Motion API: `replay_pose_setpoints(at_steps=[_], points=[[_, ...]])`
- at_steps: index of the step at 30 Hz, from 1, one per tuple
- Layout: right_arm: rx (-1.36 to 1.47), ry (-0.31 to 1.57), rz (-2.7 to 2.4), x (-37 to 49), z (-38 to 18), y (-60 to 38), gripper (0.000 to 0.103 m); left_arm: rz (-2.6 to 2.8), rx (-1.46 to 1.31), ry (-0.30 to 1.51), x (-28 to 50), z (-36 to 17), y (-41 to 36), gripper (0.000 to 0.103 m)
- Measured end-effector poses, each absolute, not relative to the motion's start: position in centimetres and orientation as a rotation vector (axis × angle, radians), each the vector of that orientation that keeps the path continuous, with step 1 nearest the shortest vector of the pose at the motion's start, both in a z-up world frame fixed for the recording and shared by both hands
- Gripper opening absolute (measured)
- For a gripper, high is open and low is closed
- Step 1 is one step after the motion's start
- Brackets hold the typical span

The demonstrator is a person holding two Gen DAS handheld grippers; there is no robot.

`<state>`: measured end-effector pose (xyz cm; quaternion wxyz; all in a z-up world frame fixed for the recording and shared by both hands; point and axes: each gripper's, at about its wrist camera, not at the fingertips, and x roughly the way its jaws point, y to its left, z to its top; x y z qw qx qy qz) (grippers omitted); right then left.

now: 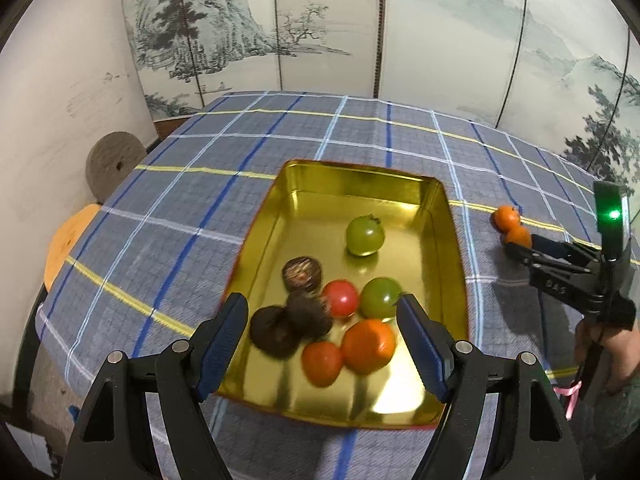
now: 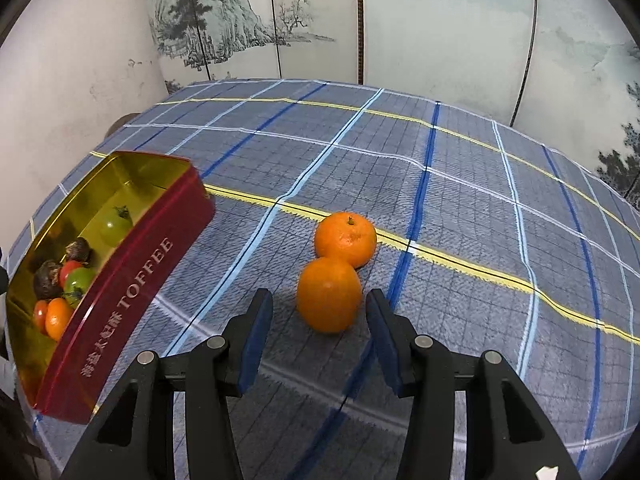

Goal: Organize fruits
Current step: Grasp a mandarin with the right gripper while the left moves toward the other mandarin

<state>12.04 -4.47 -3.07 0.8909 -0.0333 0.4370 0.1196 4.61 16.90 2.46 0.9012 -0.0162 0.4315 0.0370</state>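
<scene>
A gold-lined tin (image 1: 360,178) with red outer walls (image 2: 132,280) sits on the checked cloth. It holds two green fruits (image 1: 365,236), a red one (image 1: 340,298), two orange ones (image 1: 368,345) and dark brown pieces (image 1: 302,274). My left gripper (image 1: 322,340) is open and empty above the tin's near end. Two oranges lie on the cloth to the right of the tin: a near one (image 2: 329,294) and a far one (image 2: 346,238), touching. My right gripper (image 2: 318,320) is open, its fingers either side of the near orange, not touching it. It also shows in the left wrist view (image 1: 516,246).
The table is covered by a blue-grey plaid cloth (image 2: 440,184). A painted folding screen (image 1: 320,20) stands behind it. A round wooden disc (image 1: 114,160) and an orange object (image 1: 66,240) sit beyond the table's left edge.
</scene>
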Motion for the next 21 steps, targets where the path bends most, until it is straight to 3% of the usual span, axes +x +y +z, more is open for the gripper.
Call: replay_pose_setpoints(at_steps=[10,21], points=[[-0.103,0.901,0.25,12.8,-3.9,-4.3,0.031,0.006,-0.037,0.903,7.8,2.7,13.2,0.077],[-0.081,0.886,0.272,11.6,-3.5,-5.9,0.029,-0.059,-0.032,0.924,10.6,2.2,8.5,0.077]])
